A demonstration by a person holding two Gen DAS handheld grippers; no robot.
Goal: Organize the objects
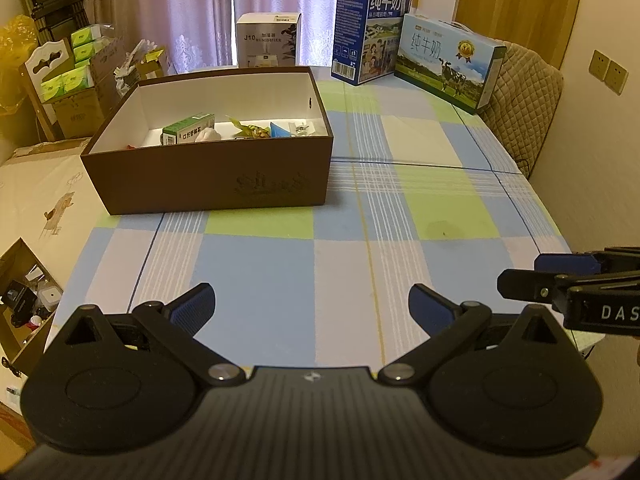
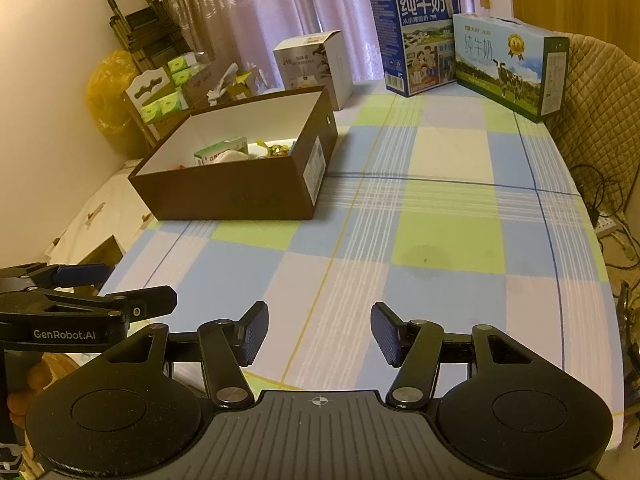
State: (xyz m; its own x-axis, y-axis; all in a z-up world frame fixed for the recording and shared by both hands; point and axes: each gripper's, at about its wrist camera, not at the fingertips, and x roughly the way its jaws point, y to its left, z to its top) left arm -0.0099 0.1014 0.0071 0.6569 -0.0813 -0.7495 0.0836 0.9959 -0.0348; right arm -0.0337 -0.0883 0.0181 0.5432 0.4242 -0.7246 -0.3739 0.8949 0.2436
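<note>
Because it is an open cardboard carton with thin walls, the brown box (image 1: 208, 178) would probably handle as light and fairly stiff along its edges but flexible at mid-wall; a pinch on the upper rim near a corner looks the safest hold, and with contents loose inside it should be slid or lifted level rather than tipped. It is rectangular, dark brown outside with a faint embossed mark on the near face, white inside, lidless, with a printed label on its right end in the right wrist view. It sits on the left part of the checked tablecloth (image 1: 400, 216), well ahead of both tools. Inside lie a green-and-white carton (image 1: 187, 129), a pale crumpled item beside it, some yellow-green wrappers (image 1: 250, 128) and a blue piece; these appear small and light, the wrappers likely slippery. Behind the box stands a white humidifier box (image 1: 267, 40); at the far right are two milk cartons (image 1: 446, 60), touching one another. Left gripper (image 1: 312, 308): fingers spread wide, nothing between them. Right gripper (image 2: 319, 334): likewise spread and unloaded, held over the near table edge.
</note>
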